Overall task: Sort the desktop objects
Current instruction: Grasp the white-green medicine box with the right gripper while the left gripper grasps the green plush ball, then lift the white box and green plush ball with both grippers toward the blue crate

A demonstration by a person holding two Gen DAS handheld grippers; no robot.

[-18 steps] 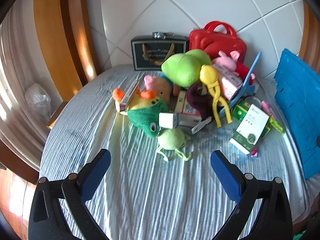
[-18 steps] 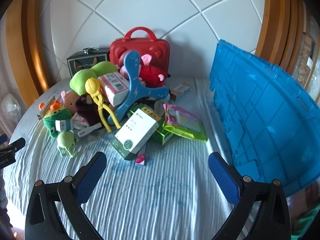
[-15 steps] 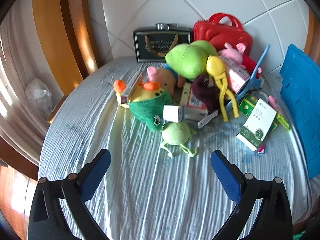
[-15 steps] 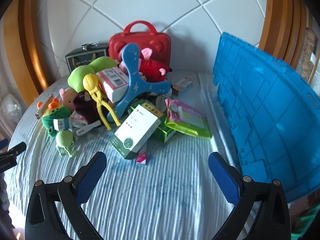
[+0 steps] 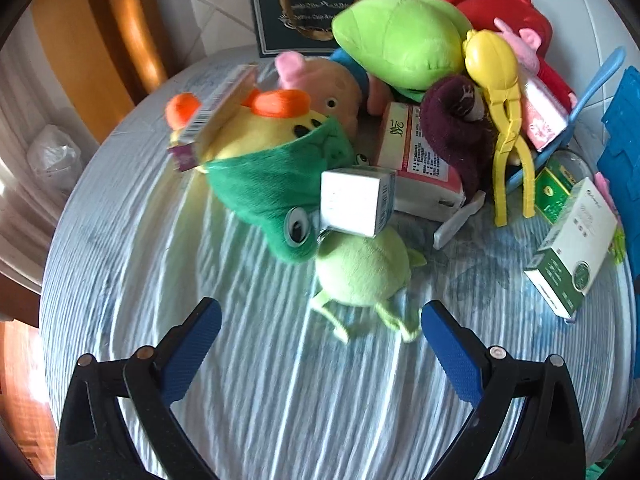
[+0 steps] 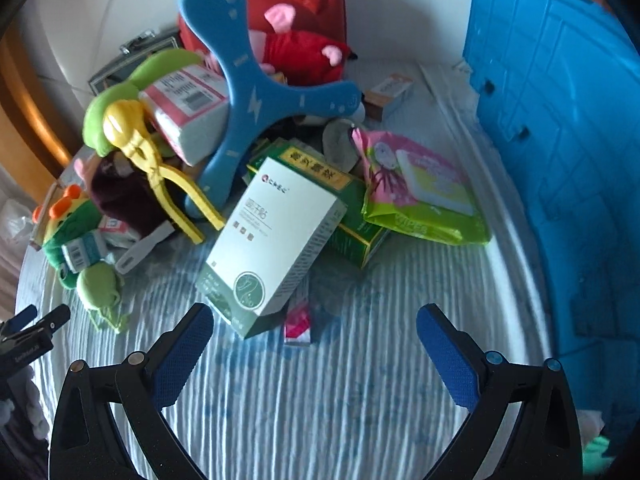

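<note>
A heap of toys and boxes lies on a round table under a striped cloth. My left gripper is open, just short of a small pale-green plush whose legs reach between the pads. Behind it sit a dark-green frog plush and a small white box. My right gripper is open too, right in front of a white-and-green box and a small pink packet. A blue boomerang and yellow tongs top the heap.
A blue crate stands along the right edge of the table. A red case and a dark box lean on the white padded wall behind. A green wipes pack lies beside the crate. The left gripper's tip shows at far left.
Both grippers have moved forward and down toward the heap, so the objects loom much larger. Both stay open. Nothing on the table has shifted.
</note>
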